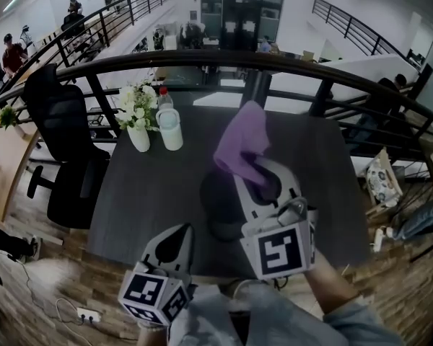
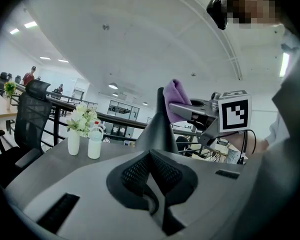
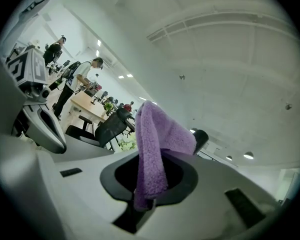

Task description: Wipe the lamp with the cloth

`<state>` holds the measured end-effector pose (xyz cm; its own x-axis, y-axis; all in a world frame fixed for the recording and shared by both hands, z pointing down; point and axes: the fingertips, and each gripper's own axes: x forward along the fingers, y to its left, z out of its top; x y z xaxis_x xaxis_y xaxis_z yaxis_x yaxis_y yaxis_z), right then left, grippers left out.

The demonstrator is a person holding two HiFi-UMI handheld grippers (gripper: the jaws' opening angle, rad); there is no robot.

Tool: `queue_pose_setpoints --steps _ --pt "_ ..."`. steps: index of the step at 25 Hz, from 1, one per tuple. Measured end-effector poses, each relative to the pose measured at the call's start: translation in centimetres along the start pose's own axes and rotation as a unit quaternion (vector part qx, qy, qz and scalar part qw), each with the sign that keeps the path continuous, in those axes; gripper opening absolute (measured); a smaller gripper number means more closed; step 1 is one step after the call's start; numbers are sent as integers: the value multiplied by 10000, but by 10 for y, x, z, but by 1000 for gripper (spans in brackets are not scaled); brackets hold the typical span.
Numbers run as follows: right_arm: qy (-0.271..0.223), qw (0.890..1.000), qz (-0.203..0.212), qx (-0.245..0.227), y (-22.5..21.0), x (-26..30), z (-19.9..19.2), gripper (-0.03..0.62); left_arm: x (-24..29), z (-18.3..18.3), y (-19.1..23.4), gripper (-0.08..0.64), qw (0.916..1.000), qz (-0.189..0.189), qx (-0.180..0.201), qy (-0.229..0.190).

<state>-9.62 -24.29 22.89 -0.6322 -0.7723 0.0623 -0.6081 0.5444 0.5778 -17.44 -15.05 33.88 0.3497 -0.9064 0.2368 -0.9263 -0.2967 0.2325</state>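
Observation:
A purple cloth (image 1: 243, 144) hangs from my right gripper (image 1: 263, 170), which is shut on it above the middle of the dark table (image 1: 151, 193). The right gripper view shows the cloth (image 3: 152, 149) draped over and down between the jaws. The lamp (image 1: 218, 206) is a dark cone-shaped thing standing just left of and below that gripper; the cloth's lower edge lies close above it, and I cannot tell whether they touch. In the left gripper view the lamp (image 2: 157, 126) rises straight ahead. My left gripper (image 1: 175, 238) is near the table's front edge, shut and holding nothing.
A white vase of flowers (image 1: 137, 117) and a white bottle (image 1: 170, 125) stand at the table's back left. A black office chair (image 1: 65, 143) is left of the table. A black railing (image 1: 202, 60) runs behind it. People sit at desks further off.

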Motion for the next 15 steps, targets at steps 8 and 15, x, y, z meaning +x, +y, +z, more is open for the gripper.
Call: queue_pose_setpoints --steps 8,15 --pt "-120 9995 -10 -299 8 -3 9 51 -2 2 -1 12 10000 -12 -33 -20" --pt "-200 9977 -435 -470 -31 5 17 51 -5 1 -3 11 10000 9 -49 -47"
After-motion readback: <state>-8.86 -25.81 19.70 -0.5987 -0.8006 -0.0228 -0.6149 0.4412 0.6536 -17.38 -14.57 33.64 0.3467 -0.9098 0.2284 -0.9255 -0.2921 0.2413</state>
